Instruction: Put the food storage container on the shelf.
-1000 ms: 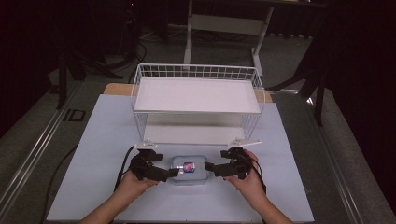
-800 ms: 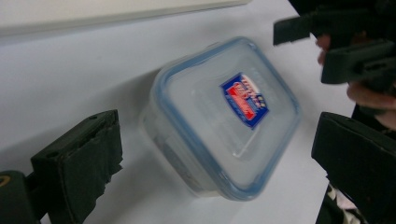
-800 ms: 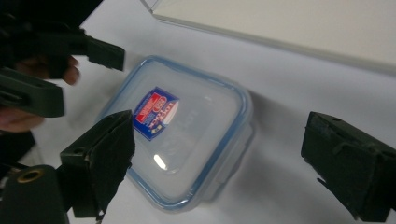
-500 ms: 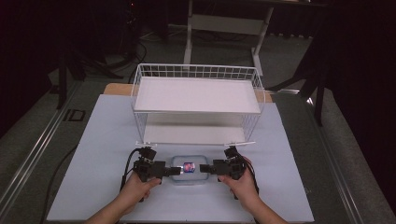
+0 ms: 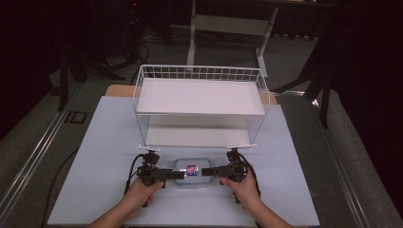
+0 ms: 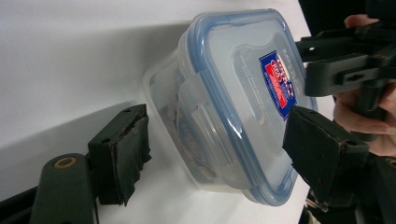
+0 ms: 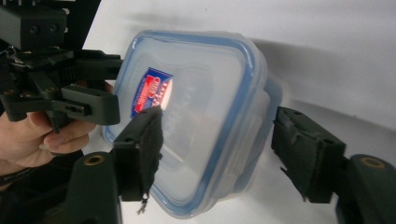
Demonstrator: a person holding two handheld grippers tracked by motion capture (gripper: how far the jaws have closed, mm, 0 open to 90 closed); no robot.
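We see the clear lidded container (image 5: 191, 172) lying near the desk's (image 5: 95, 142) front edge, before the wire shelf (image 5: 199, 99), with the left gripper (image 5: 179, 175) and right gripper (image 5: 206, 171) both spread around its opposite ends.

Both my hands are low and level, pointing inward at each other. My left gripper (image 5: 179, 174) has its jaws spread wide apart, and my right gripper (image 5: 205, 171) is gaping just the same.
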